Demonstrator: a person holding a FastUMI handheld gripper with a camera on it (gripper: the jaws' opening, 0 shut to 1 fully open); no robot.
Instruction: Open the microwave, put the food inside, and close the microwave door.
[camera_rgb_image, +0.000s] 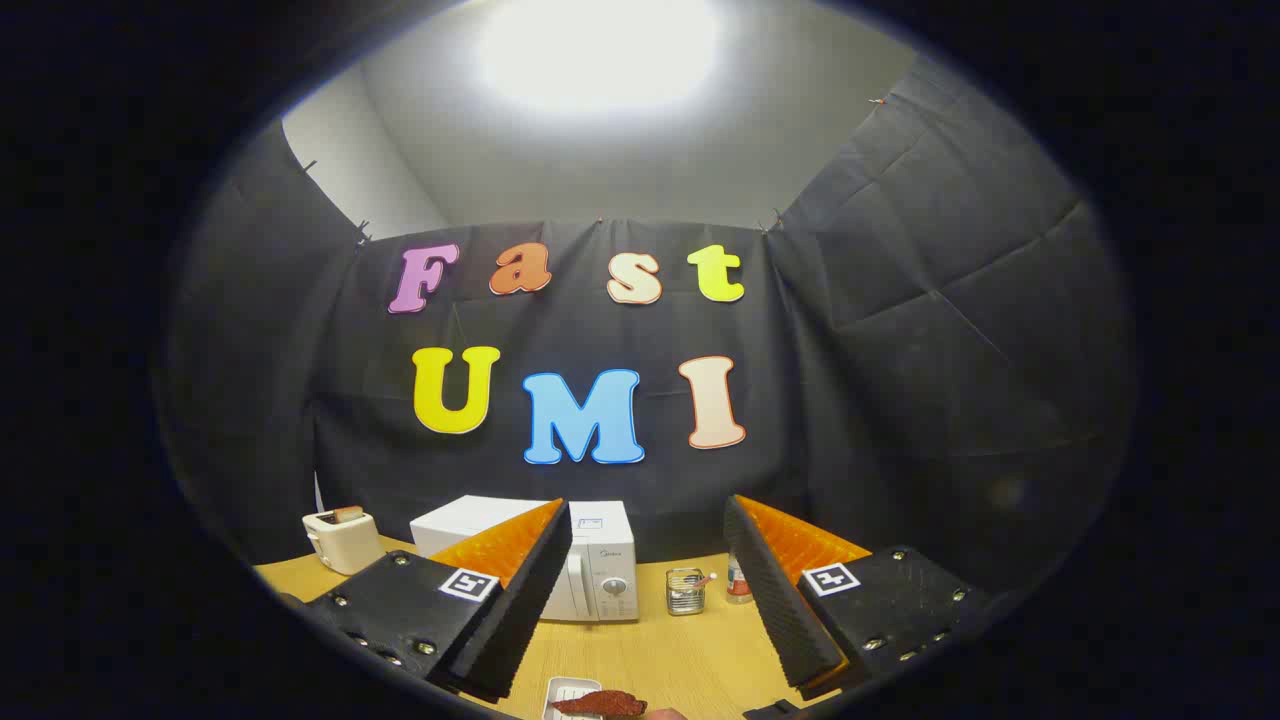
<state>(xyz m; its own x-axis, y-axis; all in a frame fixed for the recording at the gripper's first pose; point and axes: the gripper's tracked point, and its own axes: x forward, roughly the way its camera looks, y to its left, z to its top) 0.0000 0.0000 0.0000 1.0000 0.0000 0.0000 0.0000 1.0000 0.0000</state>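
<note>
A white microwave (600, 560) stands on the wooden table (680, 655), well beyond the fingers and partly hidden by the left finger; its door looks shut. A small white tray (568, 692) holding a reddish-brown piece of food (600, 705) lies on the table close below, between the fingers. My gripper (648, 590) hovers above the table, open, with nothing between its fingers.
A white toaster (342, 538) with a slice in it sits left of the microwave. Right of the microwave stand a small glass jar (685, 590) and a little bottle (738, 582), partly behind the right finger. Black cloth walls close in the table.
</note>
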